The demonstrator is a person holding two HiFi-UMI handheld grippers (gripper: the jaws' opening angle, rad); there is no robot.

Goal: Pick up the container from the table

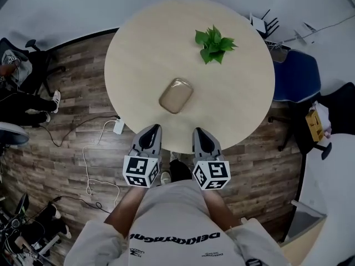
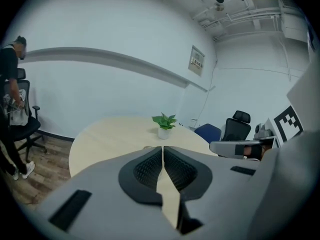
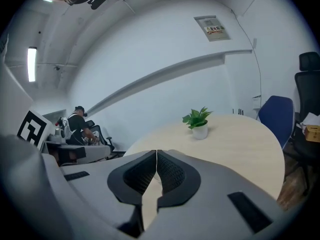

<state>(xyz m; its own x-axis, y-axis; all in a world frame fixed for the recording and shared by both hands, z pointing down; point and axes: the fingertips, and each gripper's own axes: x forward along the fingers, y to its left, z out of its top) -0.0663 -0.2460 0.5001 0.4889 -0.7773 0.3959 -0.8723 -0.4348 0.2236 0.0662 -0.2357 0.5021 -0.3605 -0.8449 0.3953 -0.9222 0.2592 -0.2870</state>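
Container (image 1: 176, 95), a tan rounded rectangle with a glossy lid, lay near the middle of the round, pale wood-grain surface (image 1: 138, 60), just ahead of both grippers and touching neither. Left gripper (image 1: 153, 128) and right gripper (image 1: 199, 132) were smooth grey shells with black ribbed pads (image 2: 145, 169); each pair of jaws was pressed together on nothing. A leafy green plant (image 1: 214, 44) in a white pot (image 2: 163, 132) stood farther back. Dark print on the person's pale shirt (image 1: 175, 215) appeared upside down and could not be read.
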